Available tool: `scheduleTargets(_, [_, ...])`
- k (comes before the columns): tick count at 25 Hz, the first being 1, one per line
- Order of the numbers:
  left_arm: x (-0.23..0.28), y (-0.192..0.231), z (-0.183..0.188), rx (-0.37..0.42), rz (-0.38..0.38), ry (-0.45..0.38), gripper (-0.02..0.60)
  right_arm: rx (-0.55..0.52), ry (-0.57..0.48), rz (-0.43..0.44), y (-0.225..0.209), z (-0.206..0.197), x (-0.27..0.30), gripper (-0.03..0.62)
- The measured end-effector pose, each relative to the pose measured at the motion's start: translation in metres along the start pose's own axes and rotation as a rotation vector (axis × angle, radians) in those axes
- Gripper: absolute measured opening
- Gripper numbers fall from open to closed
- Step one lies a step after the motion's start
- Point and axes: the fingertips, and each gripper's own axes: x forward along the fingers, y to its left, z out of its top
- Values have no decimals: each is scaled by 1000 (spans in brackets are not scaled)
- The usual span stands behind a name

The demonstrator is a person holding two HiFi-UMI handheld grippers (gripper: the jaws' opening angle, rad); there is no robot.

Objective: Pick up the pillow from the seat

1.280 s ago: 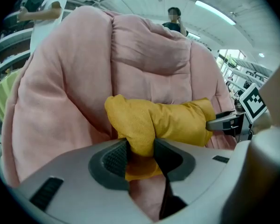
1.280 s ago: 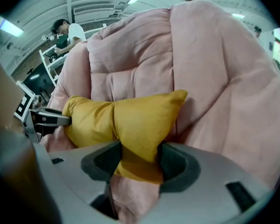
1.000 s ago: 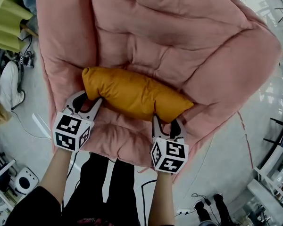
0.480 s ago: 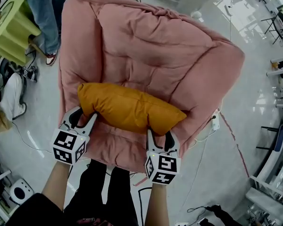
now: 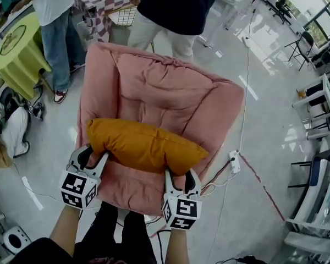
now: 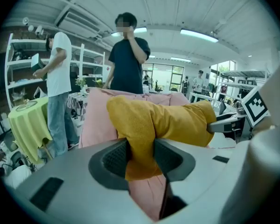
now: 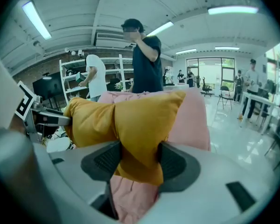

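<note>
Yellow-green cloth covers a round tabletop (image 5: 14, 51) at the far left of the head view, with a person in a white shirt (image 5: 49, 4) standing beside it. Next comes the left gripper (image 5: 93, 157), whose jaws are clamped on the left end of the mustard-orange pillow (image 5: 143, 144). In the left gripper view the fabric bunches into a pinched fold between the dark pads (image 6: 114, 160).

The pillow is held over the front part of the pink padded seat (image 5: 159, 87). Its long axis runs side to side across the seat, the left end a little farther from the person and the right end tapering to a corner. Whether its underside touches the cushion cannot be told.

The right gripper (image 5: 179, 176) has its jaws closed on the pillow's right end, the cloth squeezed between its pads (image 7: 107, 161). A second person in a dark top (image 5: 176, 4) stands behind the seat. A white power strip (image 5: 232, 161) lies on the floor at the right.
</note>
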Motion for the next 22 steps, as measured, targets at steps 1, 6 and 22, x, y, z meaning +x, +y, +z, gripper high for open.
scheduleTargets(1, [-7,-1,6,0,1,-10,166,-5,-11,-1,2,6,-7,268])
scheduleTargets(6, [-35,-10,32,11,1,-51,166,-20,-54,-2,5,32,-38,268])
scheduleTargets(22, [-105,-27,103,41,14,-182,166,-73,-190,3,15,104,-111,268])
